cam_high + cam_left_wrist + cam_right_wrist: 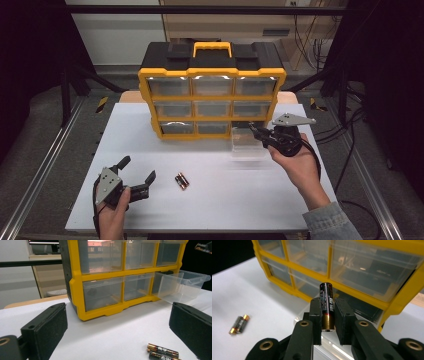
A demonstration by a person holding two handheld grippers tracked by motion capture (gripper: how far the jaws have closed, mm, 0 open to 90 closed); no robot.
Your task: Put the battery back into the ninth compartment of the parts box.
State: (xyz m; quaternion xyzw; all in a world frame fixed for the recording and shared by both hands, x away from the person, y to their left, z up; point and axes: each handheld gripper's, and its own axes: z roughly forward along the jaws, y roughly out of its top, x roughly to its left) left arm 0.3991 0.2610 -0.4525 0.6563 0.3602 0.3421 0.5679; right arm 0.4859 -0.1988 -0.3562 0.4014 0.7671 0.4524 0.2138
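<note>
My right gripper (327,312) is shut on a black and gold battery (326,305) that stands upright between its pads. In the high view this right gripper (256,131) hovers over a clear drawer (248,145) pulled out of the bottom right slot of a yellow and black organizer (212,95). Two more batteries (182,181) lie side by side on the white table (210,200). My left gripper (136,170) rests at the front left, open, with nothing between its jaws. The two batteries (162,352) lie just ahead of it, the pulled-out drawer (183,286) farther off.
The organizer holds several clear drawers in three rows, with a yellow handle (212,48) on top. The pair of batteries (239,324) shows at left in the right gripper view. Metal frame rails (45,165) run along both table sides.
</note>
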